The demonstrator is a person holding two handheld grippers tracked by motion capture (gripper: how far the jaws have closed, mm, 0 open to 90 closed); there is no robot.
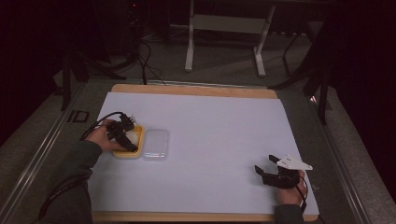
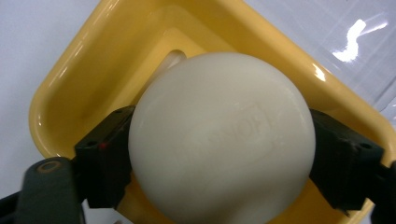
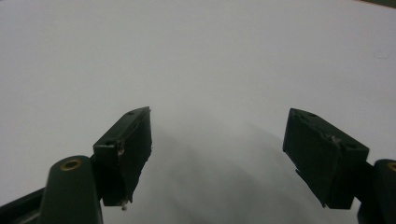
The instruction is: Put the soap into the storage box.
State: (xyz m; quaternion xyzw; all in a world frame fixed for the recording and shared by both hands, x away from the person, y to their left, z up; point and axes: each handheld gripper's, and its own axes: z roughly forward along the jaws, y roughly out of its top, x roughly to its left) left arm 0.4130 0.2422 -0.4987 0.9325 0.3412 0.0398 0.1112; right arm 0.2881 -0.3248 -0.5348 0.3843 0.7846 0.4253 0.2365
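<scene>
Soap (image 2: pixel 219 140) sits pinched in the left gripper (image 1: pixel 122 134) over the yellow dish (image 2: pixel 70 79), probably mid-placement or mid-lift, while the right gripper (image 1: pixel 270 168), at four o'clock, rests spread and empty.

soap's (image 2: pixel 219 140) embossed lettering too faint
</scene>
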